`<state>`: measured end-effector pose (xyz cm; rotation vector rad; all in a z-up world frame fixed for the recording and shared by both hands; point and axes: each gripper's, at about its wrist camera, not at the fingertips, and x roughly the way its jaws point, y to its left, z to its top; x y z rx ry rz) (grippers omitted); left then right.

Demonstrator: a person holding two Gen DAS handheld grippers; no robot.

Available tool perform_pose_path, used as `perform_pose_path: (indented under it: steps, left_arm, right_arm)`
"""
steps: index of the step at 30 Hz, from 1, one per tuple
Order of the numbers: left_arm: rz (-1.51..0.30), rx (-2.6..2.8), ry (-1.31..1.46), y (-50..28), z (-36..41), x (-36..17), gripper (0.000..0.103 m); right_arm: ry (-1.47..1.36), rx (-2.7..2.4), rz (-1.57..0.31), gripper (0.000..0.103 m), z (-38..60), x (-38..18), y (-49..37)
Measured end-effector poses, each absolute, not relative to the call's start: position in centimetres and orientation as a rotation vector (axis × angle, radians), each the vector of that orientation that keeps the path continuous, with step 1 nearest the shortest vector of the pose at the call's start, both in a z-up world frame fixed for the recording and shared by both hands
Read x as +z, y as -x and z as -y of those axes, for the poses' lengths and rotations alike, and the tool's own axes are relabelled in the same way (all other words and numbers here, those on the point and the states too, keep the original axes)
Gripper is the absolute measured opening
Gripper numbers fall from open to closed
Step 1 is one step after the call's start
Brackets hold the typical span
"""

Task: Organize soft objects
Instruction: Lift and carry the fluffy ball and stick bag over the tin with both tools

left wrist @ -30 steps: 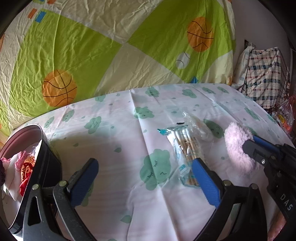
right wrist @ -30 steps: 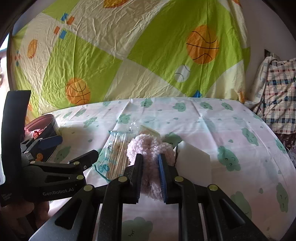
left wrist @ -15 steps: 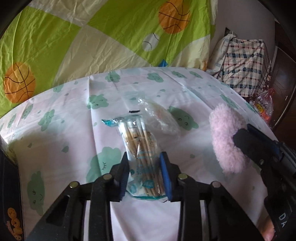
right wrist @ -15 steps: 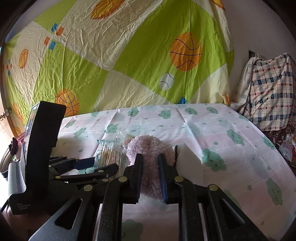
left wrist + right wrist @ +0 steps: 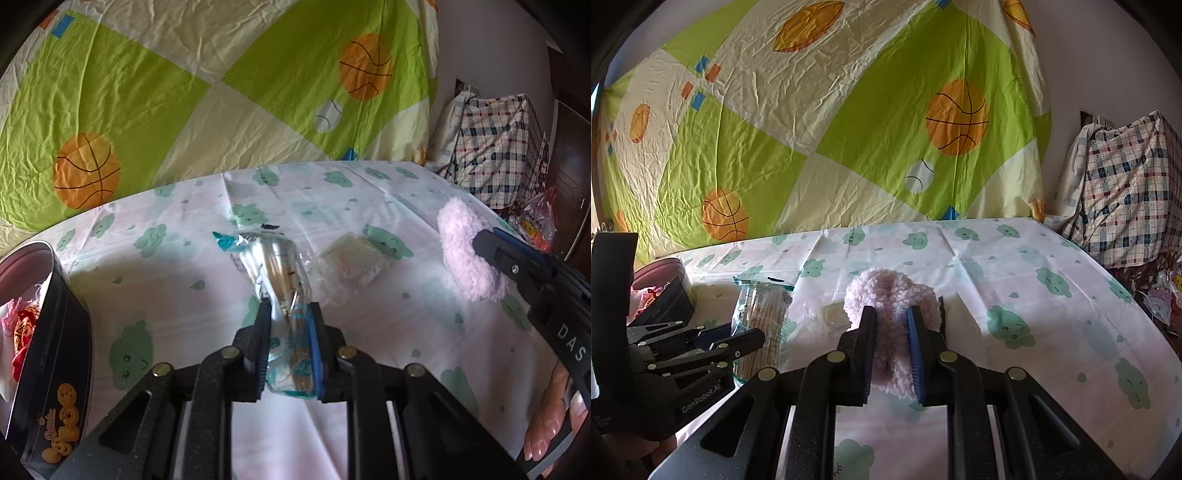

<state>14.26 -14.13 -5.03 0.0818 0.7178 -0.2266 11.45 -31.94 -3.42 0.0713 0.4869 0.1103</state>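
Cloud-print tablecloth [image 5: 369, 321], basketball sheet [image 5: 849, 140] behind. Left gripper [image 5: 288, 325] clamps swab packet [image 5: 273, 266]; right gripper [image 5: 891, 332] clamps pink puff [image 5: 890, 295]. Only left view: fingers [image 5: 546, 428].

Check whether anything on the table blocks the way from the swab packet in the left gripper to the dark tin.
Nothing visible does. The left gripper is shut on the swab packet, and only bare tablecloth lies between it and the dark tin. The small wrapped packet lies on the other side.

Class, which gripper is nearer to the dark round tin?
Left. The left gripper, shut on the swab packet, is beside the tin; the right gripper, holding the pink puff, is farther away.
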Motion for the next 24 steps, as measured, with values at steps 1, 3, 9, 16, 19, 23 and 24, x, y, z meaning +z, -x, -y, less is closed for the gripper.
perform_pose_path:
  steps: [1,3,9,16,19,23,24]
  left_arm:
    - [-0.711,-0.222,-0.081,-14.1,13.9,-5.0,0.017]
    - [-0.690,-0.211,-0.074,-13.5,13.4,-4.7,0.017]
    - [-0.613,-0.172,-0.061,-11.9,12.2,-3.9,0.017]
    - [-0.548,-0.124,-0.043,-10.5,10.8,-3.3,0.017]
    - [-0.527,-0.110,-0.040,-9.9,10.3,-3.2,0.017]
    - [-0.505,-0.096,-0.040,-9.3,9.7,-3.0,0.017]
    - [-0.500,-0.092,-0.040,-9.1,9.5,-2.9,0.017]
  right_arm:
    - [-0.072,0.111,-0.483,0.019,32.0,-3.4,-11.4]
    - [-0.071,0.108,-0.474,0.019,32.0,-3.3,-11.2]
    - [-0.069,0.116,-0.447,0.019,31.6,-3.1,-10.9]
    - [-0.089,0.126,-0.408,0.019,31.4,-2.9,-10.4]
    - [-0.086,0.132,-0.384,0.019,31.0,-2.7,-10.1]
    - [-0.057,0.144,-0.368,0.019,29.6,-2.5,-10.0]
    - [-0.050,0.149,-0.364,0.019,29.2,-2.4,-10.0]
